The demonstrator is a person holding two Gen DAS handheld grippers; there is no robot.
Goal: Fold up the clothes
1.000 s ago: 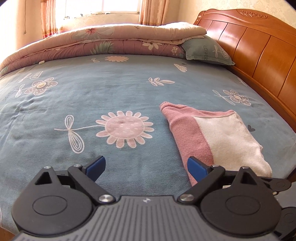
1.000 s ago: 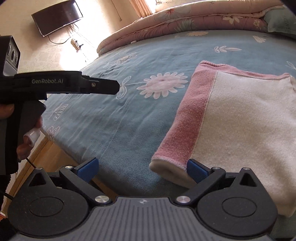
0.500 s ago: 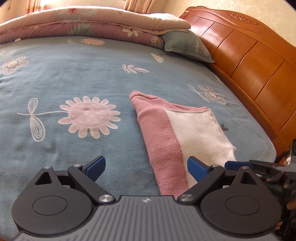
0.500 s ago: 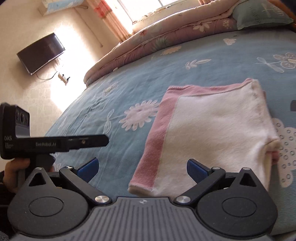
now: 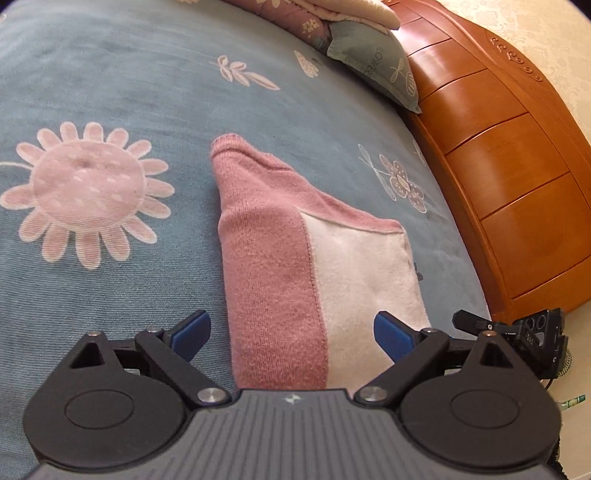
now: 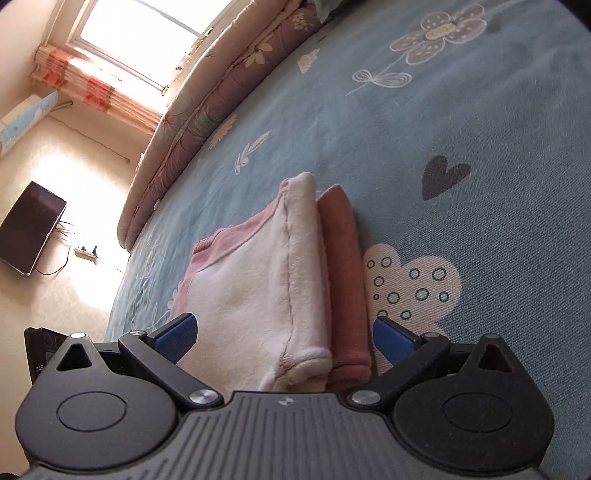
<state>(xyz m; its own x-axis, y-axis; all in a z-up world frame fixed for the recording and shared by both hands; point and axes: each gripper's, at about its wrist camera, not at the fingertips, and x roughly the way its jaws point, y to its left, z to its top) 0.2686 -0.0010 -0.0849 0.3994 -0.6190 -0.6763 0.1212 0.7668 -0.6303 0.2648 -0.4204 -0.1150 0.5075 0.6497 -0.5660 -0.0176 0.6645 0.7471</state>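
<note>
A blue flowered bed [image 5: 110, 92] meets a wooden headboard [image 5: 498, 155] at right; far left, a sunlit window [image 6: 140, 33] and wall-mounted television [image 6: 29, 229].

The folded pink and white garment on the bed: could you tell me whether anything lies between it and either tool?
Nothing visible does. The folded pink and white knit garment lies alone on the blue flowered bedsheet. The left tool and the right tool are both open, their blue fingers straddling its near end.

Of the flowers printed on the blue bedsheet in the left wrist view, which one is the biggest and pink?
It is the big pink daisy left of the folded pink and white garment. The flower near the wooden headboard is smaller and greyish.
</note>
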